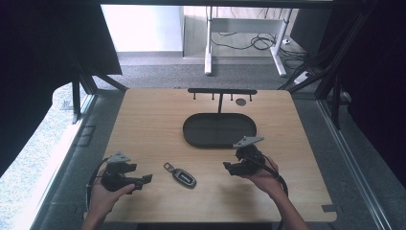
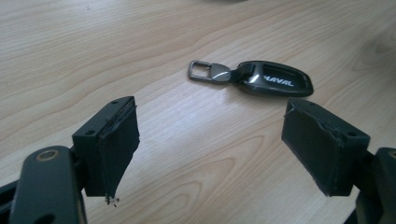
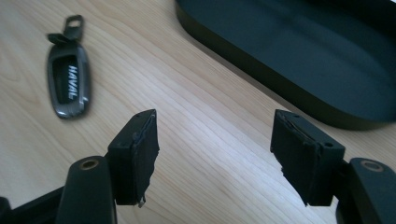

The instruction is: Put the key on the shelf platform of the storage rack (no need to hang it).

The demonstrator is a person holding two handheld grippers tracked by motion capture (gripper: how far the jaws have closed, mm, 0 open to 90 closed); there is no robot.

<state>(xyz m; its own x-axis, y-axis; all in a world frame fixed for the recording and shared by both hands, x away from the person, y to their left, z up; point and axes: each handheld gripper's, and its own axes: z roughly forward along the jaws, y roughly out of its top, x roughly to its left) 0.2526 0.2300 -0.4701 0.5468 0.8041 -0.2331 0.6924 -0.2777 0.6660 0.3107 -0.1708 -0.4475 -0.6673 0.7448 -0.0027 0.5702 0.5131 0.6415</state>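
Observation:
A dark key fob [image 1: 184, 176] with a metal loop lies flat on the wooden table [image 1: 153, 120], between my two grippers. In the left gripper view the key fob [image 2: 275, 79] rests just beyond the fingertips, lettering facing up. My left gripper [image 1: 146, 180] is held low at the table's front left, pointing right, and my left gripper [image 2: 212, 135] is open with nothing between its pads. My right gripper [image 1: 229, 167] hovers at the front right, pointing left. My right gripper [image 3: 215, 135] is open and empty, with the key fob [image 3: 69, 84] off to its upper left.
A black oval tray [image 1: 191, 139] sits at the table's middle, just behind the right gripper; its wall [image 3: 280, 79] is close in the right gripper view. A black rack [image 1: 221, 91] with small hooks stands behind the tray. Dark frame posts flank the table.

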